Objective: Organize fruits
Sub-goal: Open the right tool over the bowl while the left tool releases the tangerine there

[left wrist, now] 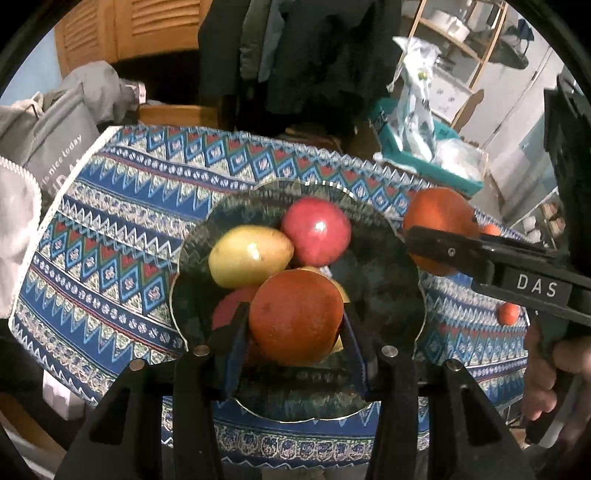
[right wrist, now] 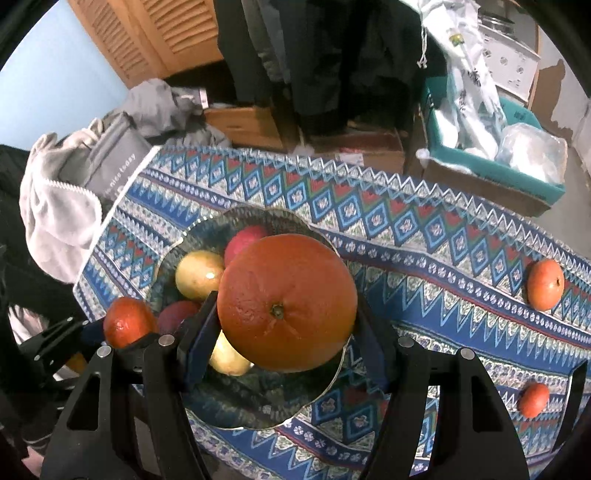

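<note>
Clamping fruit, each gripper point(left wrist: 295, 325) point(right wrist: 286, 325) hides the bowl point(right wrist: 258, 413) – left tangerine point(left wrist: 295, 317), right orange point(right wrist: 286, 302).

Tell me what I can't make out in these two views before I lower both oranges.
- Left wrist view: the small orange in the left tool hides most of a yellow fruit and a red fruit behind it.
- Right wrist view: the large orange in the right tool covers the bowl's centre and much of the fruit there.
- Neither view shows the bowl's floor beneath the fruit.

Lived-in home rm, patterned tablecloth point(right wrist: 406, 236), coats on rail point(left wrist: 295, 55), louvred wood doors point(right wrist: 155, 33), cardboard boxes point(right wrist: 251, 125)
</note>
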`<move>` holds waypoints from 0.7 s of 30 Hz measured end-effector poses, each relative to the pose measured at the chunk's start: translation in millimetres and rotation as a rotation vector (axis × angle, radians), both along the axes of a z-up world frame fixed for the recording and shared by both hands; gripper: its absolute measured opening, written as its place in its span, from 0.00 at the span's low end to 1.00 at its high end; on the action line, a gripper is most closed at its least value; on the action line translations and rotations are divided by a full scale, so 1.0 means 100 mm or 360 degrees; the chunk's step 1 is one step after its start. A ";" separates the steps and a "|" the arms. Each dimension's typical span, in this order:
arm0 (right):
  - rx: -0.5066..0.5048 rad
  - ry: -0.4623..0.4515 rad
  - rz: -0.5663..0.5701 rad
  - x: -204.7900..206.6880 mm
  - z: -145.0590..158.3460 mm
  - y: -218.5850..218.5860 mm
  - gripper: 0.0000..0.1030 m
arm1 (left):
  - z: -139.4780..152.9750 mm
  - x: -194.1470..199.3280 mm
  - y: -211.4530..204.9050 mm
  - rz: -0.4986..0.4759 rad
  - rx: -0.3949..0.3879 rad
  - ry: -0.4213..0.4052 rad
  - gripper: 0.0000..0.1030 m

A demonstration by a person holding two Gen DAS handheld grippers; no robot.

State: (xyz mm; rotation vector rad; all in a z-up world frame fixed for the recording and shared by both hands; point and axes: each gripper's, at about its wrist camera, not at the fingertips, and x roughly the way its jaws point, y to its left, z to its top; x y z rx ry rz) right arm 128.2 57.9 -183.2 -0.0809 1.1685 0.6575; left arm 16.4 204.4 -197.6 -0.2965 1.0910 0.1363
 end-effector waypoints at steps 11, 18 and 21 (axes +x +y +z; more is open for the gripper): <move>-0.0099 0.0077 0.0058 -0.04 -0.29 0.09 0.66 | -0.23 0.01 0.01 0.0028 -0.0029 0.0114 0.47; -0.0127 0.0106 0.0072 -0.06 -0.38 0.12 0.66 | -0.24 0.02 -0.03 0.0008 0.0021 0.0136 0.53; -0.0139 0.0136 0.0066 -0.04 -0.43 0.11 0.67 | -0.23 0.02 0.01 0.0029 0.0000 0.0126 0.53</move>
